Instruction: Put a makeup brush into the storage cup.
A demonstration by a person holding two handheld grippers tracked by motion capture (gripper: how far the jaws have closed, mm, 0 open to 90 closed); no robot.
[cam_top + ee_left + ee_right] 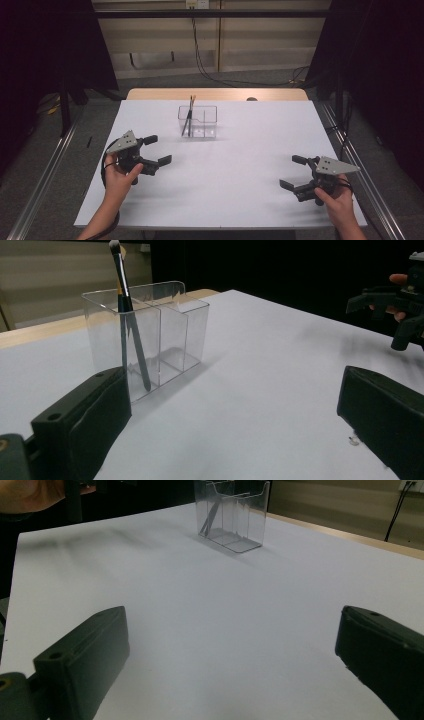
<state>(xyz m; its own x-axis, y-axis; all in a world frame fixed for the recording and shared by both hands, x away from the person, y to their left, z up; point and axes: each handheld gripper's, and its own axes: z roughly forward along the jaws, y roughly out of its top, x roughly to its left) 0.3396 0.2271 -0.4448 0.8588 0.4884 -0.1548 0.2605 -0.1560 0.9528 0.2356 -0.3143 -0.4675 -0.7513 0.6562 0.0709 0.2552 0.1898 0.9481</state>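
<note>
1. the left tool (pixel 156 150) is held low over the white worktop (pixel 235 170) with its jaws spread wide and nothing between them; it points toward the far middle, likely so the hand can reach ahead without turning.
2. the right tool (pixel 292 172) is held the same way at the other near corner, jaws spread and empty, facing inward. the two sit well apart, which leaves the middle of the worktop bare between them.
3. ahead of the left tool, and near it in the left gripper view, stands a clear box (pixel 150 335) with a divider making compartments. from the right tool it is farther off, ahead and across the worktop (pixel 231 515).
4. in the box's compartment on the left tool's side leans a brush (pixel 127 315), handle end down on the floor of the box and head up above the rim, tilted against the wall. standing it so keeps the top free to be pinched, and the left tool looks the better placed to take it.
</note>
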